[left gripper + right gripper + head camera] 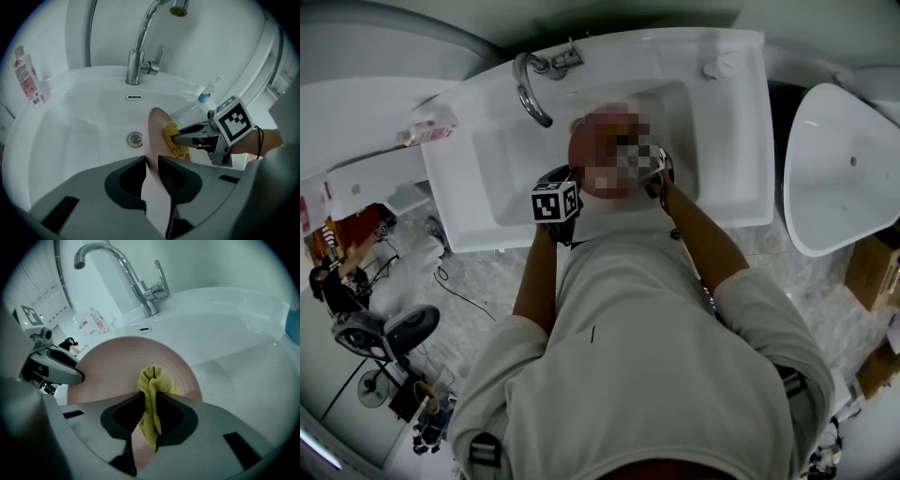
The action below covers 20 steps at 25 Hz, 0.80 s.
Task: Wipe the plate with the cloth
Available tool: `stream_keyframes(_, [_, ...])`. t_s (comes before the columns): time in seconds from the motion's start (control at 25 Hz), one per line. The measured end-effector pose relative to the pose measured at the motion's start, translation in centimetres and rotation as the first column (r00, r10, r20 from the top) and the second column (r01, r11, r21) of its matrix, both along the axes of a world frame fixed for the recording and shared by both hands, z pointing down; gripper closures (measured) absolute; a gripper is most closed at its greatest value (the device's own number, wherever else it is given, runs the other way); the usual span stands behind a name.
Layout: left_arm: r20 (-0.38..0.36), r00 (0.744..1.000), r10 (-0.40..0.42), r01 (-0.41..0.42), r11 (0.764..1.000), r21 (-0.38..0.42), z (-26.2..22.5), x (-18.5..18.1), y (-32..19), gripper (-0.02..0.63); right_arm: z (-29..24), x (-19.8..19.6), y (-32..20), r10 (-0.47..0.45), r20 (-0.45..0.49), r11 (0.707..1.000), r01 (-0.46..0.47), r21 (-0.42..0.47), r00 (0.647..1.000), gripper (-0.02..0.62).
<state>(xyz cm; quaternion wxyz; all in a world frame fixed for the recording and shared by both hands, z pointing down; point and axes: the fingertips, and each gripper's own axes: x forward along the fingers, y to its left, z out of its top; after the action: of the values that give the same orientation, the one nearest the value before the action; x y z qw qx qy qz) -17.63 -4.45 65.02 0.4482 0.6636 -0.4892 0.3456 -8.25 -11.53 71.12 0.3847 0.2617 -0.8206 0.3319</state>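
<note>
Evidently the round pale-pink glazed plate (pixel 117 366) stands on edge over the middle of the white porcelain sink (pixel 79 126), its rim clamped in the left gripper (pixel 151 161). The right gripper (pixel 149 397) pinches a soft yellow terry cloth (pixel 151 376) against the plate's face. The plate is stiff and probably slick and breakable, so it needs a firm hold on the rim. The limp cloth bunches.

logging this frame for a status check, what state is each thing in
plate: held on edge over the sink, rim clamped in the left gripper
cloth: bunched, clamped in the right gripper, against the plate's face
tap: no water running
sink: no pooled water
left gripper: shut on plate
right gripper: shut on cloth
</note>
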Motion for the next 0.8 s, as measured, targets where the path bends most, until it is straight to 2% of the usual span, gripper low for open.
stream_keyframes(0.16, [-0.003,1.0,-0.009,0.009,1.0,-0.008,0.3,-0.1,0.1,0.515,-1.0,-1.8,1.2,-0.063,0.044,0.998,0.063,0.017,0.997,0.52])
stream_keyframes(0.4, [-0.027,0.999,-0.044,0.044,0.999,-0.02,1.3,-0.1,0.3,0.515,-1.8,-3.1,2.8,-0.1,0.073,0.995,0.1,0.009,0.992,0.52])
stream_keyframes(0.64, [-0.068,0.997,-0.048,0.046,0.999,-0.025,2.2,0.2,0.1,0.517,-2.6,-3.4,5.6,-0.23,0.088,0.973,0.232,-0.008,0.969,0.52])
stream_keyframes(0.8, [-0.073,0.997,-0.022,0.02,0.999,-0.039,3.5,0.9,-0.4,0.518,-2.8,-1.9,6.0,-0.206,0.068,0.978,0.208,-0.022,0.976,0.52])
